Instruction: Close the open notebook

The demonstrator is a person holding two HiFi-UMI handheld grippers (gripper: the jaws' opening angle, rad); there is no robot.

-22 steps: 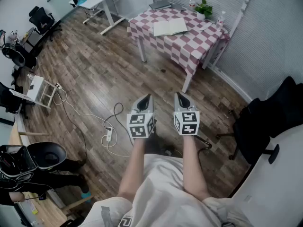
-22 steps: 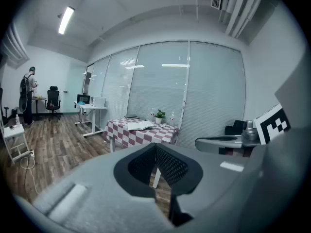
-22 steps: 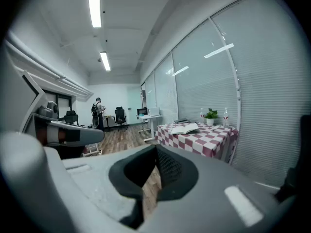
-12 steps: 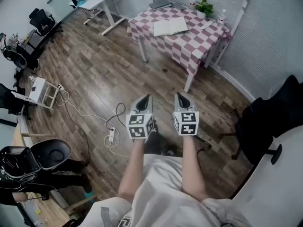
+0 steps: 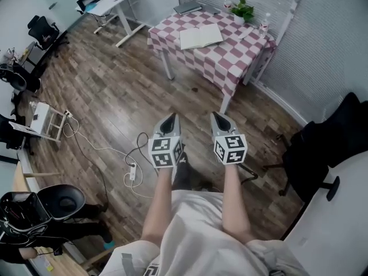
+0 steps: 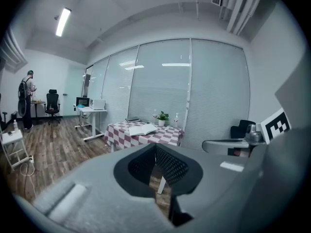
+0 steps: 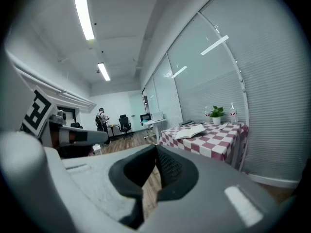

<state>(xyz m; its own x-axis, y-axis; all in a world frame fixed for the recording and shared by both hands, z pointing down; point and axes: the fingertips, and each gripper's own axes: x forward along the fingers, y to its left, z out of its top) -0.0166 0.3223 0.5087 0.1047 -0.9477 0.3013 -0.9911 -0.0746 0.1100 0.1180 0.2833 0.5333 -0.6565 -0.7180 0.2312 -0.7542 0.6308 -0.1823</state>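
So you've got both grippers held out in front of you, side by side and tipped a bit downward over the brown wood-plank floor point(image 5: 109, 85). The grey left gripper point(image 5: 170, 117) has its jaws pressed fully together with nothing between them. Same for the grey right gripper point(image 5: 217, 115): the jaws meet at the tips and it holds nothing.

The open white-paged notebook point(image 5: 200, 37) is well away from you. It lies flat, pages up, on the small table with the pink-and-white checked cloth point(image 5: 230, 59) by the window blinds, roughly mid-table toward the left side in your head view. Neither gripper is anywhere close to it; both gripper views just look at it from across the room.

Other stuff on that table: a small green potted plant in a white pot point(image 5: 244, 10) at the far edge, a clear plastic bottle point(image 5: 228, 2) beside it, another one point(image 5: 265, 21) near the right corner, and a flat dark closed book or laptop point(image 5: 188, 7) at the far left corner (can't tell which).

On the floor left of your grippers there's a white power strip point(image 5: 132, 169) with a looping cable. A black office chair point(image 5: 322, 148) sits off to your right.
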